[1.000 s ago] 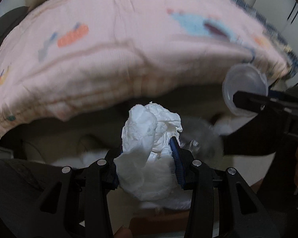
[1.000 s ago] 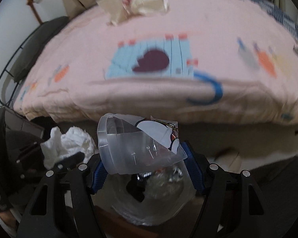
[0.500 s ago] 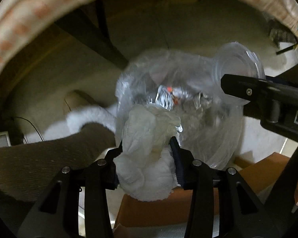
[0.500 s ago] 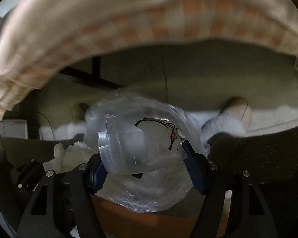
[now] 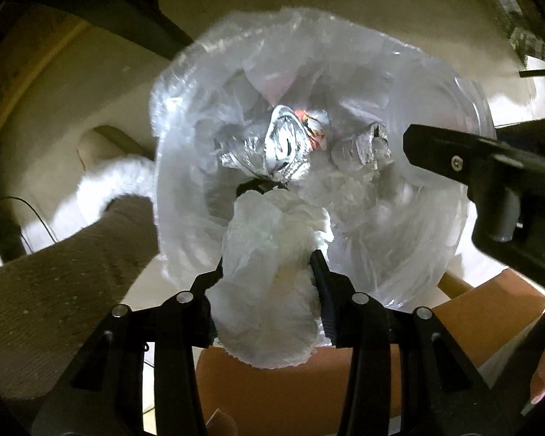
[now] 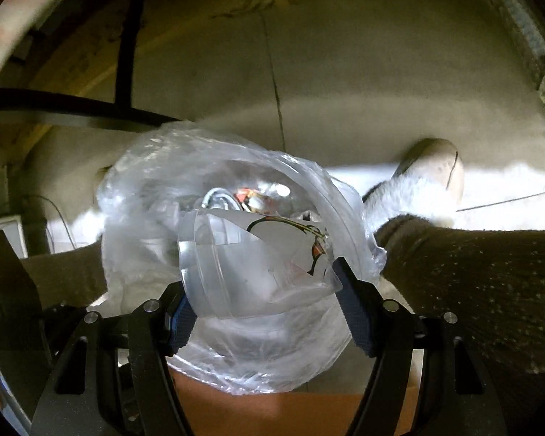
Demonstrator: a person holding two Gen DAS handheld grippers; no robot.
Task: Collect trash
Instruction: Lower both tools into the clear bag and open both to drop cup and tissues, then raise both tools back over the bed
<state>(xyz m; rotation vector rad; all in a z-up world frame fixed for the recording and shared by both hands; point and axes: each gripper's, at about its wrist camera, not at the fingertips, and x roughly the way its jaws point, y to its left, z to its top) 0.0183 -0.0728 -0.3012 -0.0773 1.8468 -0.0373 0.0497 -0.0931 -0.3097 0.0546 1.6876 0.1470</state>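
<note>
My left gripper is shut on a crumpled white tissue and holds it over the open mouth of a clear plastic trash bag. Crushed foil wrappers lie inside the bag. My right gripper is shut on a clear plastic cup with a printed label, held on its side above the same bag. The right gripper's black finger also shows at the right of the left wrist view.
The bag sits in a bin beside a brown cardboard box. The person's legs in brown trousers and white socks stand on both sides. A dark bed frame and the tiled floor lie beyond.
Both grippers swung down from the pink bedspread to the trash bag and closed in over its opening. Each keeps hold of its item.
</note>
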